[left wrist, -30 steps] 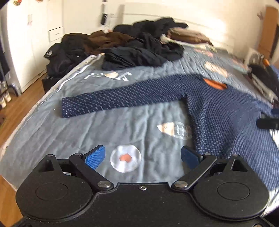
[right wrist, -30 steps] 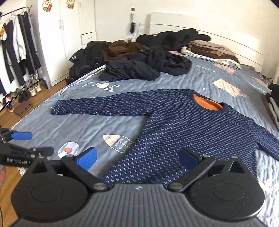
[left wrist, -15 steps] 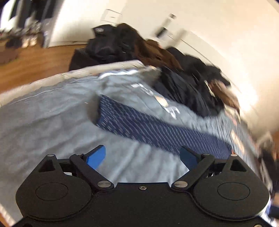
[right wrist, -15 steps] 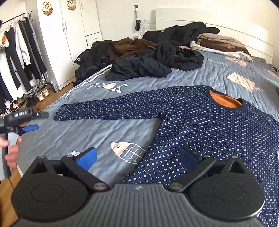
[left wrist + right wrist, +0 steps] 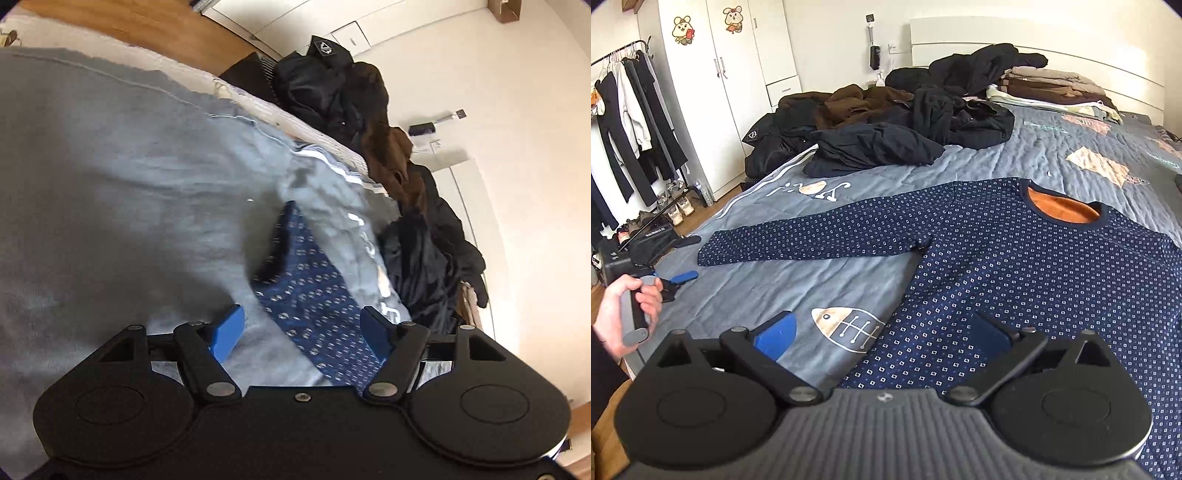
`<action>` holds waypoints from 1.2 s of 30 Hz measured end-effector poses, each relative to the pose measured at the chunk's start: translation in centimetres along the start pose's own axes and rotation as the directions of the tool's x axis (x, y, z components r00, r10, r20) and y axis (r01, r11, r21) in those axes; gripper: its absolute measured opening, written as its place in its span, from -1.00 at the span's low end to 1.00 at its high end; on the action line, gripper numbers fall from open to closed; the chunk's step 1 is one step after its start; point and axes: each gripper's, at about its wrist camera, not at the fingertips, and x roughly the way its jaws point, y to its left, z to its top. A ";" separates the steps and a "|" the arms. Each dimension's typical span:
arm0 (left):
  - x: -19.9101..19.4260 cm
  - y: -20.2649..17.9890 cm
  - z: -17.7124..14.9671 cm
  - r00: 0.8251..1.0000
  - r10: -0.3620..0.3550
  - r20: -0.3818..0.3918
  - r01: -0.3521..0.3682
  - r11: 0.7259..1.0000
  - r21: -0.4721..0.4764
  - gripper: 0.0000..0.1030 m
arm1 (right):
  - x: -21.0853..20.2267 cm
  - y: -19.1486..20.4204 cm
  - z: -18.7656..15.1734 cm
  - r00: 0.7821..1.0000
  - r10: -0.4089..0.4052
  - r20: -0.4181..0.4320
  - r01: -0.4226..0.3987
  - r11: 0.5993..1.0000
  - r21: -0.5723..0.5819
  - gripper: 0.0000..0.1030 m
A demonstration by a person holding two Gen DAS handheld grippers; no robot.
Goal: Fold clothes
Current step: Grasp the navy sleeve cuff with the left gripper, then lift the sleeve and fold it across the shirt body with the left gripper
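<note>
A dark blue dotted sweater (image 5: 1027,266) with an orange-lined collar lies flat on the grey bedspread (image 5: 768,280), its left sleeve (image 5: 812,236) stretched out to the left. My right gripper (image 5: 882,332) is open and empty, low over the sweater's bottom hem. My left gripper (image 5: 303,328) is open, rolled sideways, just above the sleeve's cuff end (image 5: 295,266), which lies between its blue fingers (image 5: 229,328). It also shows in the right wrist view (image 5: 679,278), held in a hand near the cuff.
A heap of black and brown clothes (image 5: 886,122) covers the bed's far left. Folded clothes (image 5: 1052,88) are stacked by the headboard. A clothes rack (image 5: 624,122), shoes and a wardrobe (image 5: 731,74) stand left of the bed over wooden floor.
My left gripper has swung left from the bed's front edge to the sleeve's cuff and rolled sideways. My right gripper has crept forward and up over the hem.
</note>
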 end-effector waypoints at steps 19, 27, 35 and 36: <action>3.2 -0.1 -0.7 0.995 0.058 0.079 -0.060 0.998 0.029 -0.74 | 0.9 -1.8 -0.9 0.999 0.035 -0.005 -0.034 0.999 0.034 0.96; 1.7 -5.0 -1.2 0.987 0.034 0.154 -0.067 0.976 0.210 -0.78 | 0.3 -5.3 -2.2 1.000 0.023 -0.002 -0.023 0.996 0.085 0.96; 2.3 -15.8 -5.7 0.991 -0.089 0.102 0.036 0.896 0.442 -0.79 | -1.0 -10.7 -2.5 0.998 0.036 0.044 -0.042 0.991 0.127 0.96; 2.8 -17.3 -7.0 0.991 -0.100 0.086 0.048 0.879 0.474 -0.79 | -1.2 -11.6 -2.5 0.998 0.031 0.054 -0.038 0.991 0.128 0.96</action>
